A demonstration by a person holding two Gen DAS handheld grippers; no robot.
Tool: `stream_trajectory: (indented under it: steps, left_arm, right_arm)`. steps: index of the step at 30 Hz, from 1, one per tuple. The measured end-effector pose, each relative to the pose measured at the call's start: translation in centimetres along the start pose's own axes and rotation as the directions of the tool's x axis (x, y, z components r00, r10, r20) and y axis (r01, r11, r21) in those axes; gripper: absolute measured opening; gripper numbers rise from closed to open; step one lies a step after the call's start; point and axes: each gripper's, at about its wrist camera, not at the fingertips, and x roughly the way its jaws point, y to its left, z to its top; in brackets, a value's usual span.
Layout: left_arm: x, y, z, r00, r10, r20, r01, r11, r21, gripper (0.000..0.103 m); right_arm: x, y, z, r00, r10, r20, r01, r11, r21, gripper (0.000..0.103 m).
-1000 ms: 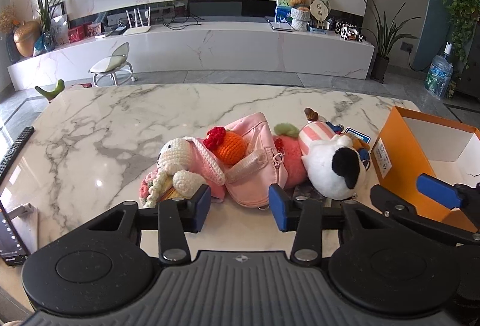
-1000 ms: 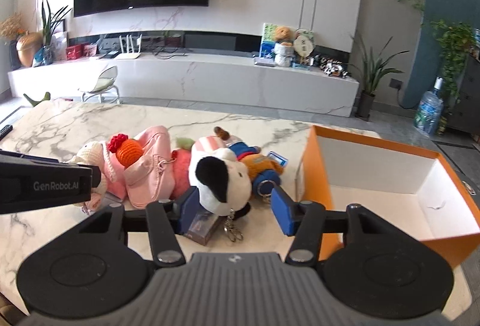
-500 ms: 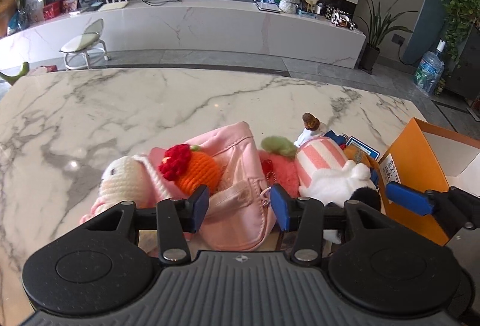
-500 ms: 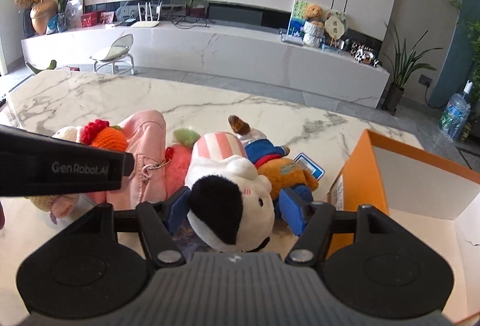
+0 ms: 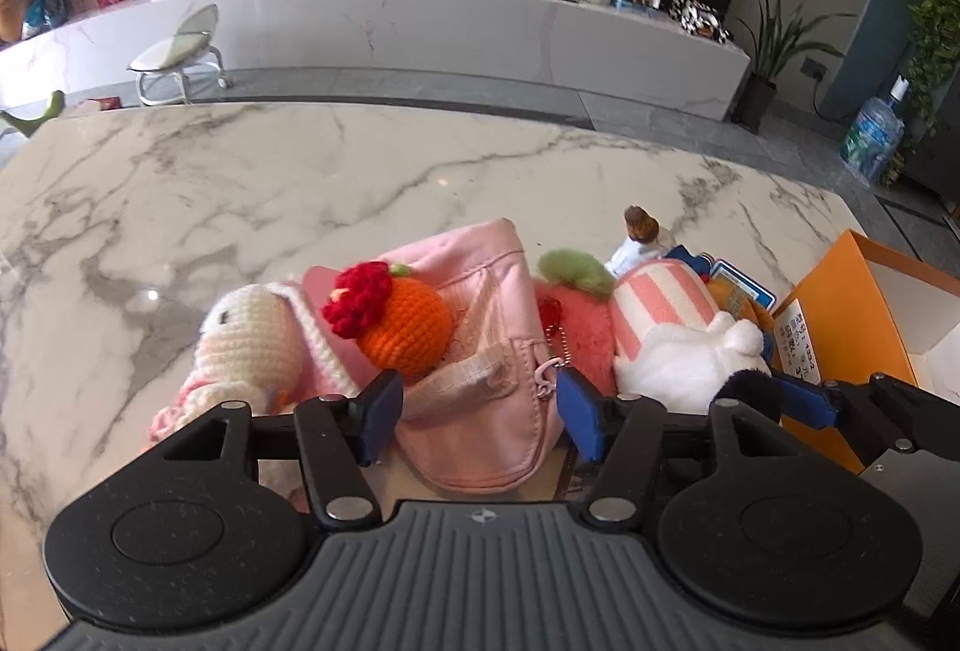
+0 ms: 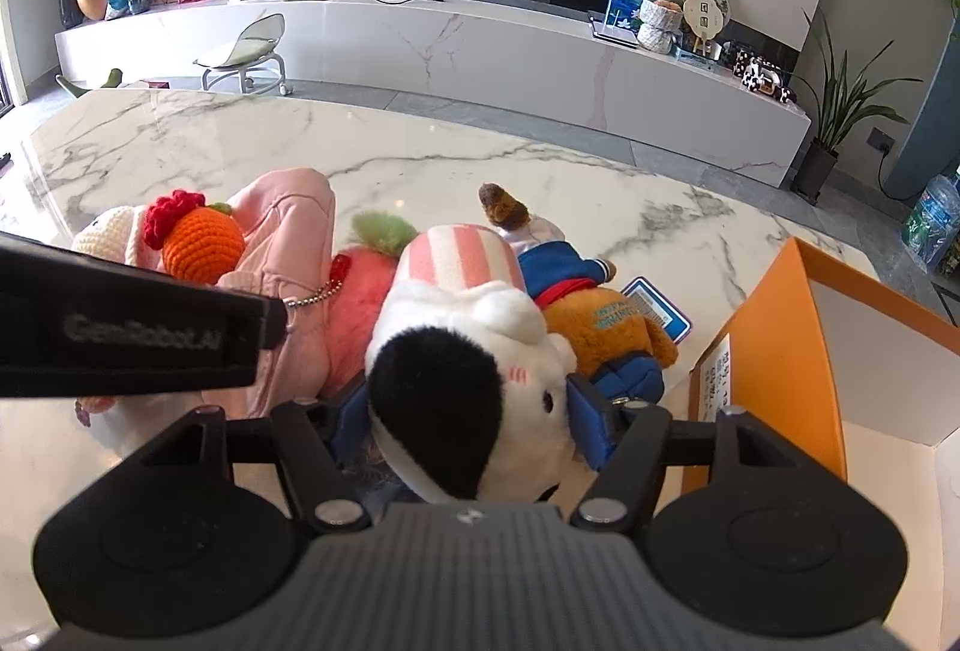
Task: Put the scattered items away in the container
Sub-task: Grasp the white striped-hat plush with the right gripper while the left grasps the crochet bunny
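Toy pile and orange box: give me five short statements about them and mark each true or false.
1. The right gripper has its fingers on either side of the black-and-white plush. True.
2. The orange box already holds several toys. False: the part of its inside that shows is bare.
3. The left gripper straddles the pink bag. True.
4. The knitted orange ball lies inside the box. False: it rests on the pink bag.
5. The toys lie on a wooden floor. False: they lie on a marble table.
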Motion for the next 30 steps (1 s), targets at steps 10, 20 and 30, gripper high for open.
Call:
stream_trajectory:
  steps: [10,20,30]
  left_arm:
    - [-3.4,3.5,-1.3,0.988,0.124,0.097,-0.125,0.992,0.012,0.080]
    - [-0.7,8.3,-0.8,0.991,0.128,0.046,-0.125,0.989,-0.078,0.089]
    - [1.6,8.2,-1.4,0.993,0.113,-0.019,-0.114,0.988,-0.104,0.089]
  right_arm:
    - [-4.1,1.9,-0.3,0.998,0.018,0.062,-0.019,1.000,0.013,0.065]
    - [-3.8,5.4,0.8,0.996,0.034,0.076,-0.032,0.999,-0.035,0.065]
    - [-2.2,5.6,0.7,0.998,-0.011,0.055,0.014,0.998,-0.056,0.065]
